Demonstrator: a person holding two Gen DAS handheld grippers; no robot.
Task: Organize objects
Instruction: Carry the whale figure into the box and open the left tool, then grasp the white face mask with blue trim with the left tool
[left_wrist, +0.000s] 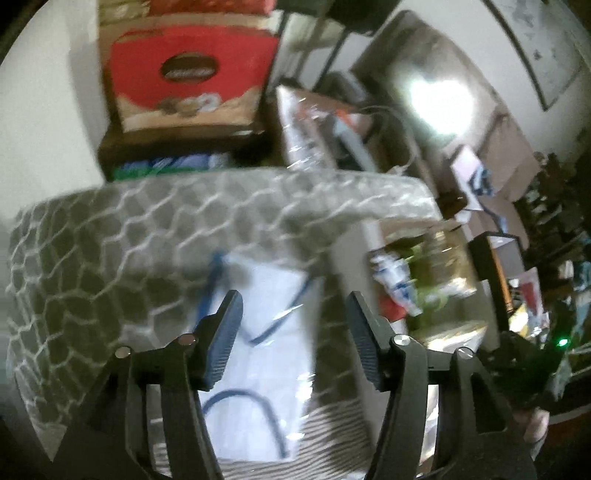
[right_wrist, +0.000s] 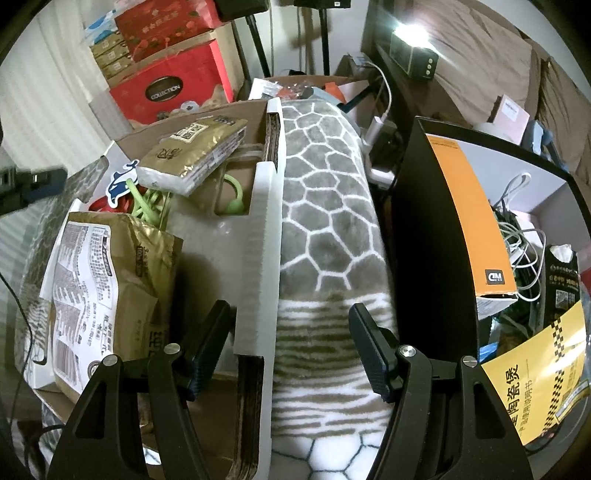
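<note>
My left gripper (left_wrist: 293, 306) is open and empty above a grey blanket with a white honeycomb pattern (left_wrist: 110, 251); a white plastic-wrapped packet with a blue cable (left_wrist: 258, 354) lies on it between the jaws. The view is blurred. My right gripper (right_wrist: 290, 317) is open and empty over the same patterned blanket (right_wrist: 325, 206), beside the white edge (right_wrist: 264, 258) of a cardboard box. In that box lie a gold tissue pack (right_wrist: 195, 155), a brown paper bag with printed text (right_wrist: 99, 295) and green plastic hangers (right_wrist: 155, 199).
Red gift boxes (right_wrist: 166, 85) are stacked at the back left. A black open box (right_wrist: 436, 236) with an orange carton (right_wrist: 476, 206) and white cables (right_wrist: 524, 236) stands right. A yellow booklet (right_wrist: 535, 376) lies at lower right. A lamp (right_wrist: 410, 29) glares behind.
</note>
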